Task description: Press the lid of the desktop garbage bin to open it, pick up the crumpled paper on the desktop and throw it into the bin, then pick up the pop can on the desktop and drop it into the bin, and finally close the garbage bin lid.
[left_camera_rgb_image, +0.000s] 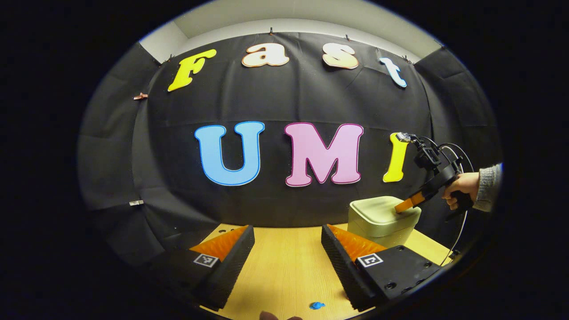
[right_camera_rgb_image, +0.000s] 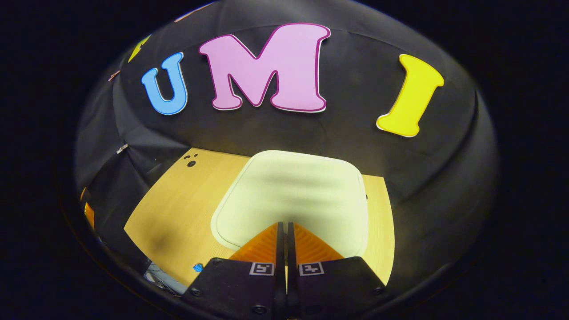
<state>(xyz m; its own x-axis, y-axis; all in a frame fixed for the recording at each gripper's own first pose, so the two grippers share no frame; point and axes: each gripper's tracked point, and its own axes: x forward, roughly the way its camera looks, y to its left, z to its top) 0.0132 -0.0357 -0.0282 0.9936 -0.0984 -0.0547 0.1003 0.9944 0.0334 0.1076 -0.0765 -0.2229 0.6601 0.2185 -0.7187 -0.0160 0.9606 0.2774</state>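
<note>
my right gripper [right_camera_rgb_image: 284,226] is pinched closed with nothing between its fingers, tips resting, it seems, on the lid [right_camera_rgb_image: 291,195] of the garbage bin [left_camera_rgb_image: 383,218]; the lid is down. my left gripper [left_camera_rgb_image: 289,242] hangs wide open over the wooden desktop [left_camera_rgb_image: 284,271], just beside the bin; a small blue scrap [left_camera_rgb_image: 316,305] lies near it.

Dim booth, warm glow on the tabletop [left_camera_rgb_image: 284,266], heavy fisheye bending at edges.

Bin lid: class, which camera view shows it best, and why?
The right gripper view: it looks down on the whole closed bin lid, with the right gripper shut at its near edge. The left gripper view shows the lid small, side-on, far off.
</note>
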